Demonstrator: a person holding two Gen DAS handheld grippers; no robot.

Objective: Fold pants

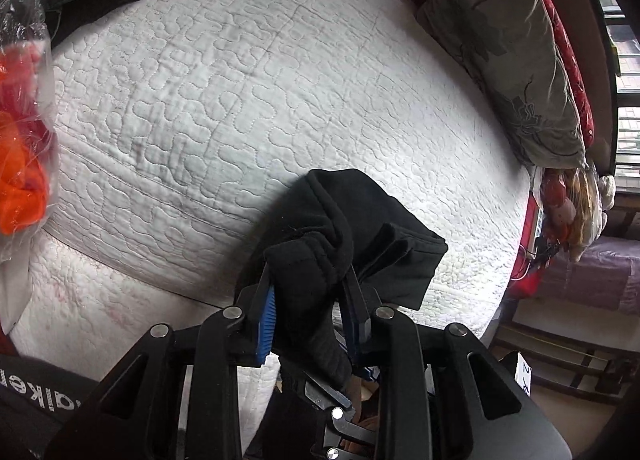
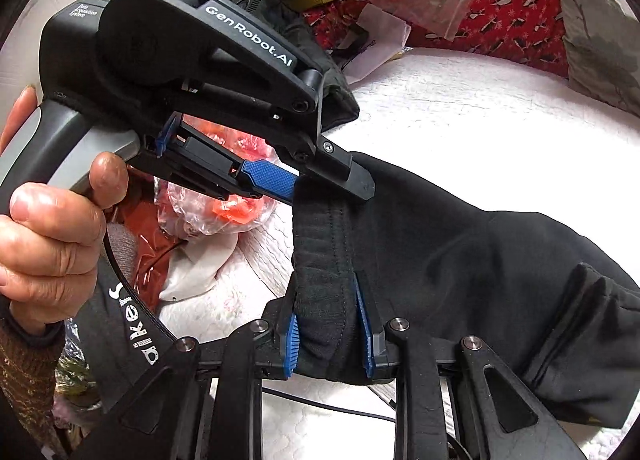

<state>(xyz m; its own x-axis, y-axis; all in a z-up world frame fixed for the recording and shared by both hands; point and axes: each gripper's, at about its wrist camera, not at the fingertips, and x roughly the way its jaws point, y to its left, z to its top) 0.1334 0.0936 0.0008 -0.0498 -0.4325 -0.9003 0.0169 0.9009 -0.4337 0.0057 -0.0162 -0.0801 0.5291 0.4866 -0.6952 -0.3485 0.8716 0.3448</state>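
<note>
Evidently the fold is already well under way: the black knit fleece pants [image 2: 460,260] are hanging bunched in several layers between the two tools, lifted above the white quilted bed cover [image 1: 248,91] rather than lying flat on it. Both tools are clamping the same thick stitched edge, which looks like the waistband. The right gripper [image 2: 332,324] is pinching that band with its blue-padded jaws narrowed down onto the cloth, the fabric filling the gap between them. The left gripper [image 1: 310,300] is doing likewise, its jaws squeezed onto a wad of the same dark cloth; seen from the right wrist view it is biting the band just above the right one's hold, so the two grips are sitting near each other on one edge. The person's left hand [image 2: 52,219] is wrapping the grey handle of that tool.

By my judgement the step in hand is carrying a gathered fold over to the bed. The next move seems to call for lowering the bundle onto the open stretch of quilt, keeping both holds level so the layers do not slide apart, then loosening the jaws once the cloth is resting. The stacked hems at the far end are drooping freely and could flop open unless laid down first.
</note>
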